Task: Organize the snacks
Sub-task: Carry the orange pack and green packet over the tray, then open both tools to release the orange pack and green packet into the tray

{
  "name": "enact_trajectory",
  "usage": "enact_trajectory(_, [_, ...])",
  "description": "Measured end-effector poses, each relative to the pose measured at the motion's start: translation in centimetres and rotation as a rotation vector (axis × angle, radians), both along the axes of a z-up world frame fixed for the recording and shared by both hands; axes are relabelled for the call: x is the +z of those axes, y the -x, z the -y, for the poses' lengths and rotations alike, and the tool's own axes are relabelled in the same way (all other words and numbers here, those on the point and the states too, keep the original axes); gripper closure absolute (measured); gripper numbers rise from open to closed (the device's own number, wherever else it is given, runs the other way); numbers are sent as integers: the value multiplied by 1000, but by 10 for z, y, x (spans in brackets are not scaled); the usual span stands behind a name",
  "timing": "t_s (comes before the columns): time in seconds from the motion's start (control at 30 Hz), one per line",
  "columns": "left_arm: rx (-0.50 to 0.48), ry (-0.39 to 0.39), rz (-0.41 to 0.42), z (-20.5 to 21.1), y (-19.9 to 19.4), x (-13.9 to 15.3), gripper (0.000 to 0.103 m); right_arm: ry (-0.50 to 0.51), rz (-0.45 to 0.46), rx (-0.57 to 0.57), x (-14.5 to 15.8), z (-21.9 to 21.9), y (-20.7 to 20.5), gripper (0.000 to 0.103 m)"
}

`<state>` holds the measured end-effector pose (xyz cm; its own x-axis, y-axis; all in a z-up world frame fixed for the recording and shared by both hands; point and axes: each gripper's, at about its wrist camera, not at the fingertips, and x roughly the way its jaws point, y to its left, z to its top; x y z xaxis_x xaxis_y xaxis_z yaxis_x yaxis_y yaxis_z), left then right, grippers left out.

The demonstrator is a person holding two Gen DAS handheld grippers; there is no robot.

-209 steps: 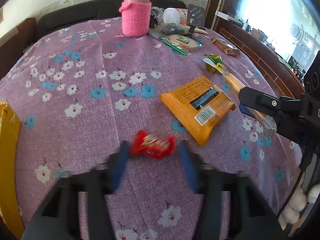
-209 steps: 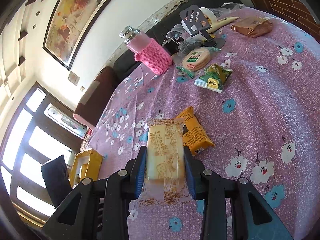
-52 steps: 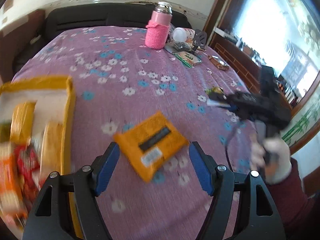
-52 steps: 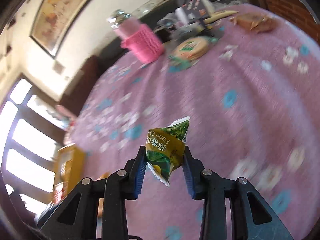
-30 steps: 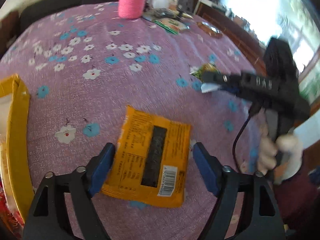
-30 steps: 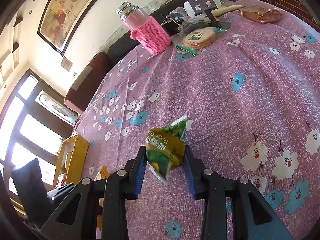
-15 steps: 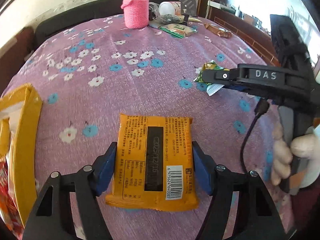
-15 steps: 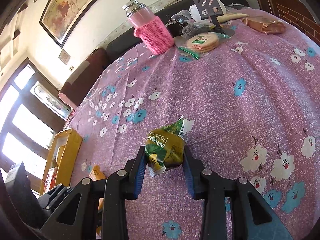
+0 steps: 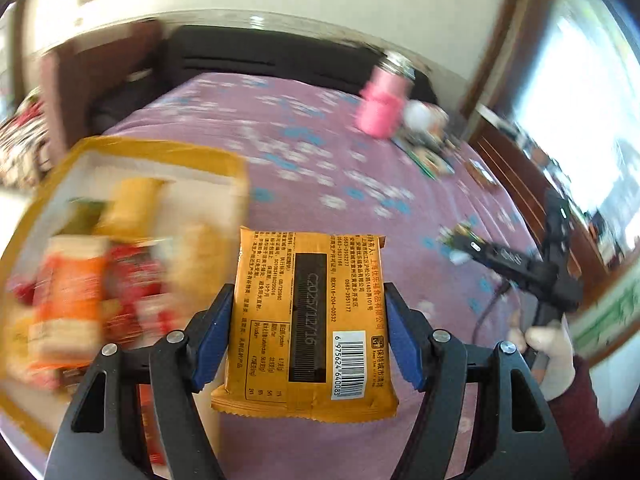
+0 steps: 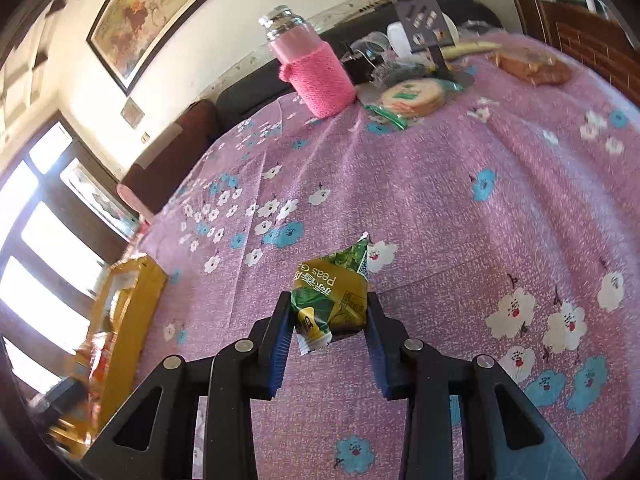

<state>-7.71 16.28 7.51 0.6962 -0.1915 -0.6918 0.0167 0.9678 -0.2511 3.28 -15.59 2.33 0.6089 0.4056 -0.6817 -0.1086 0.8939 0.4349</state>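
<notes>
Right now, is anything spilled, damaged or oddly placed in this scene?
Nothing stands out. The left tool grips the orange packet squarely, the right tool holds the green pea packet, and the yellow box holds snacks, though blurred.

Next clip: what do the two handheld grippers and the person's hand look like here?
Both the left gripper and the right gripper have black angular frames with silver pivot screws and ribbed blue pads. The right one bears white lettering and a trailing black cable. Its hand shows a dark red sleeve.
</notes>
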Motion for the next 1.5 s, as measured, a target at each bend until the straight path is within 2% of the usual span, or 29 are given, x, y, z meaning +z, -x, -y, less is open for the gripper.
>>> enact_trajectory(0.17, [181, -29, 13, -72, 30, 2, 33, 1, 23, 60, 19, -30, 14, 68])
enact_trajectory(0.4, [350, -36, -25, -137, 55, -19, 33, 15, 46, 261, 51, -130, 34, 68])
enact_trajectory(0.63, [366, -5, -58, -156, 53, -33, 33, 12, 3, 459, 56, -242, 40, 68])
enact_trajectory(0.77, [341, 26, -20, -159, 56, -27, 33, 71, -6, 524, 51, -298, 39, 68])
enact_trajectory(0.9, [338, 50, 10, -161, 63, -19, 33, 188, 17, 507, 42, -336, 21, 65])
enact_trajectory(1.0, [337, 52, 32, -162, 68, -13, 32, 255, 59, 492, 41, -346, 14, 64])
enact_trajectory(1.03, [337, 53, 41, -163, 70, -10, 32, 248, 67, 491, 44, -345, 15, 63])
enact_trajectory(1.1, [341, 57, 51, -163, 72, -7, 31, 213, 81, 486, 51, -339, 17, 51])
enact_trajectory(1.23, [347, 44, 68, -157, 74, -1, 31, 160, 108, 452, 69, -314, 34, 46])
enact_trajectory(1.4, [371, -50, 94, -132, 79, 12, 31, 130, 156, 422, 77, -274, 73, 40])
enact_trajectory(1.5, [403, -114, 135, -114, 84, 26, 25, 147, 201, 392, 77, -250, 100, 36])
